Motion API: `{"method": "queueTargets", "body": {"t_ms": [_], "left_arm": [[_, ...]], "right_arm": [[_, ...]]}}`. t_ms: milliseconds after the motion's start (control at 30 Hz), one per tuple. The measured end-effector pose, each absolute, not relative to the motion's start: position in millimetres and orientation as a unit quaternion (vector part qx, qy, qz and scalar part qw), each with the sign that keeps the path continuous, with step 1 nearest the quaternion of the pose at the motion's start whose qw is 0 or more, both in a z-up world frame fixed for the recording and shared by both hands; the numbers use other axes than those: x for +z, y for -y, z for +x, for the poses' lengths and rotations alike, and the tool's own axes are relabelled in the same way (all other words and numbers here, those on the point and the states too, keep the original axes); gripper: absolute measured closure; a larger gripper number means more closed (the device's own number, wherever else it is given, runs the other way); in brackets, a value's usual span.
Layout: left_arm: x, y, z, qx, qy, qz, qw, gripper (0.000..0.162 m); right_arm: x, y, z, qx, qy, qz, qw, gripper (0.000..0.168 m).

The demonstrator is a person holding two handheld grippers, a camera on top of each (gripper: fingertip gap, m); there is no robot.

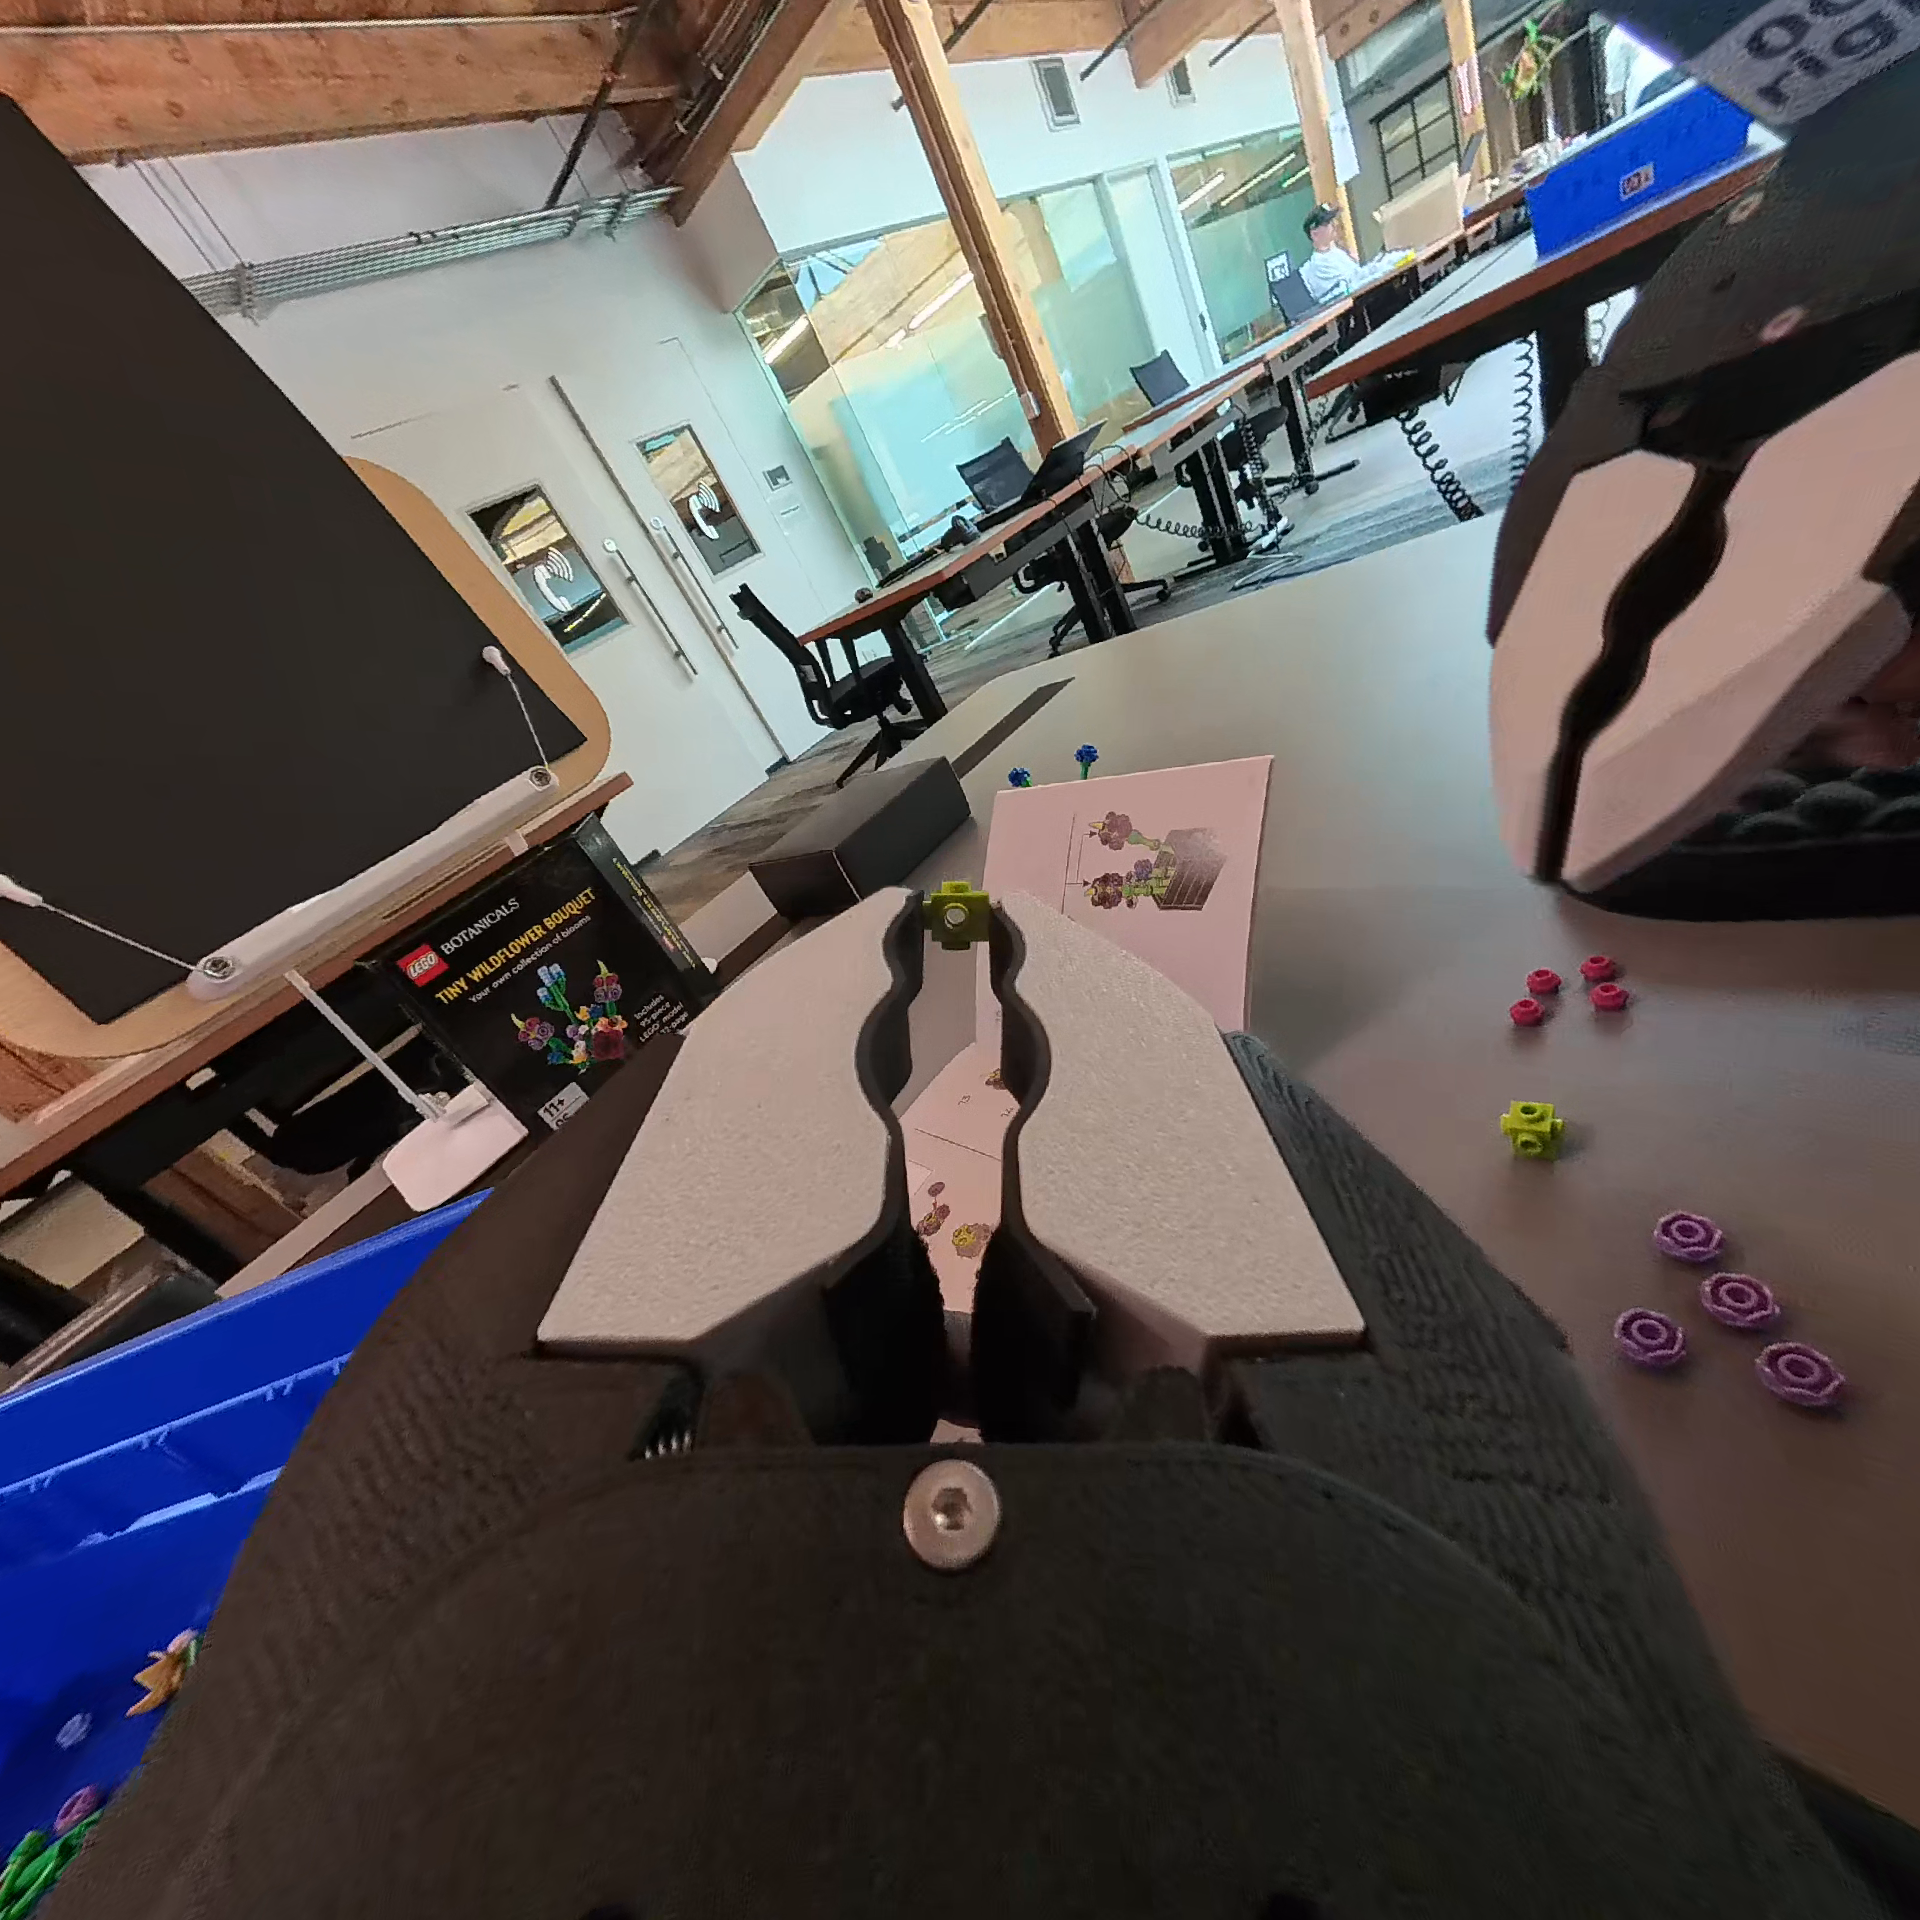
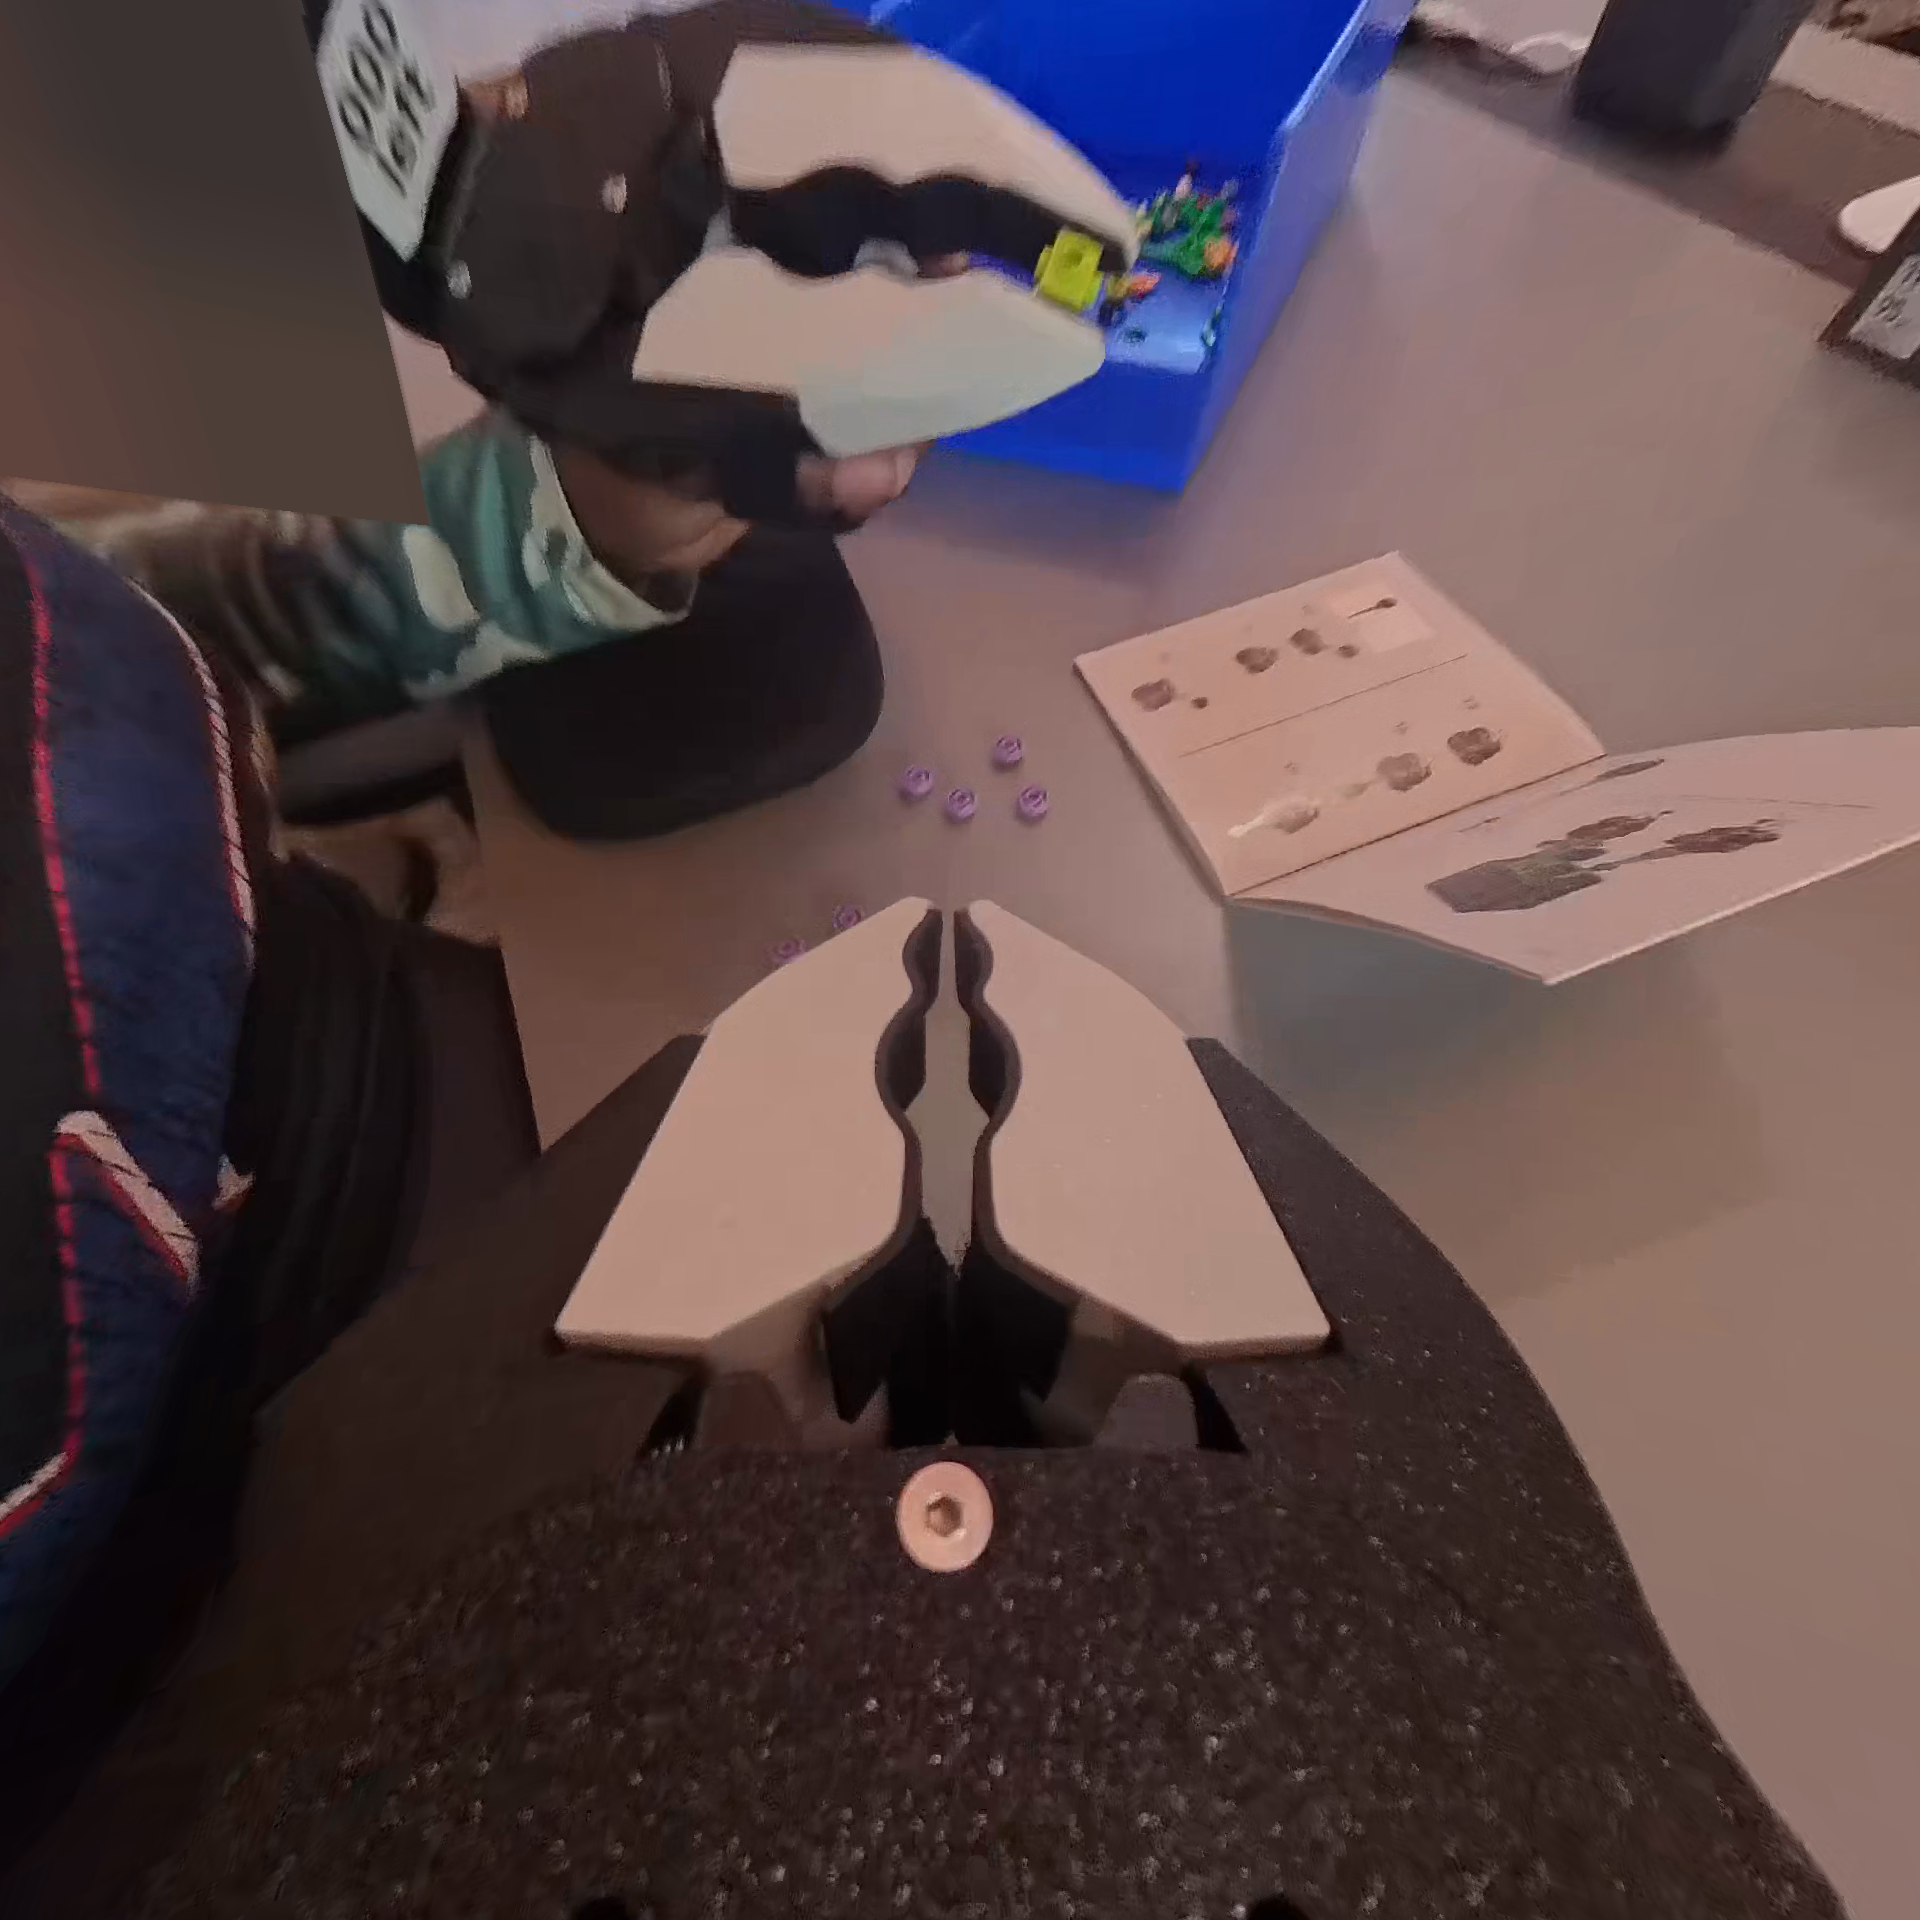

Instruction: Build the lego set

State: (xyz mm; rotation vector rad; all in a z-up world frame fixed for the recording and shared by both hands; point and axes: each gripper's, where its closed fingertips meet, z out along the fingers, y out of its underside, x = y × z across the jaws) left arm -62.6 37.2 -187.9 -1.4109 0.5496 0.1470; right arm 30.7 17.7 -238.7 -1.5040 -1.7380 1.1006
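My left gripper (image 1: 958,906) is shut on a lime green studded brick (image 1: 956,923) at its fingertips and holds it above the table. In the right wrist view the same gripper (image 2: 1115,288) is raised at the top with the brick (image 2: 1070,270) in its tips. My right gripper (image 2: 948,914) is shut and empty, low over the grey table (image 2: 1455,1351). It also shows at the upper right of the left wrist view (image 1: 1548,868). On the table lie a second lime brick (image 1: 1532,1127), several purple round flower pieces (image 1: 1725,1304) (image 2: 971,784) and several small red round pieces (image 1: 1569,987).
An open instruction booklet (image 1: 1143,883) (image 2: 1403,769) lies on the table. A blue bin (image 1: 156,1507) (image 2: 1299,312) holds loose pieces. The black set box (image 1: 540,987), a flat black box (image 1: 862,831) and two small blue flowers (image 1: 1086,758) stand farther off. A person's sleeve (image 2: 468,603) is at the left. About 11 centimeters separates my left fingertips from my right.
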Motion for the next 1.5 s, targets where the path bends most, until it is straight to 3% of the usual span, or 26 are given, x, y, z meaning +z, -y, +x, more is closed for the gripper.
{"method": "queueTargets", "body": {"t_ms": [133, 400, 1100, 1200, 1333, 1500], "left_arm": [[-189, -38, -62, 0.066, -0.25, -0.641, 0.723, 0.15], [-192, -37, -57, 0.063, -0.265, -0.643, 0.716, 0.15], [-200, -36, -43, 0.035, -0.292, -0.653, 0.698, 0.15], [-200, -36, -43, 0.02, -0.284, -0.659, 0.696, 0.15], [-198, -35, -42, -0.02, -0.262, -0.667, 0.698, 0.15], [-201, -35, -38, 0.011, -0.285, -0.665, 0.69, 0.15]], "right_arm": [[-260, -14, 30, 0.364, 0.684, -0.573, 0.269, 0.152], [-293, 11, 33, 0.317, 0.772, -0.503, 0.226, 0.155], [-306, 12, 20, 0.3, 0.796, -0.488, 0.195, 0.158], [-285, 5, 11, 0.345, 0.758, -0.498, 0.242, 0.158], [-213, -13, -9, 0.481, 0.614, -0.502, 0.374, 0.159], [-184, -30, -22, 0.559, 0.481, -0.535, 0.412, 0.159]]}}
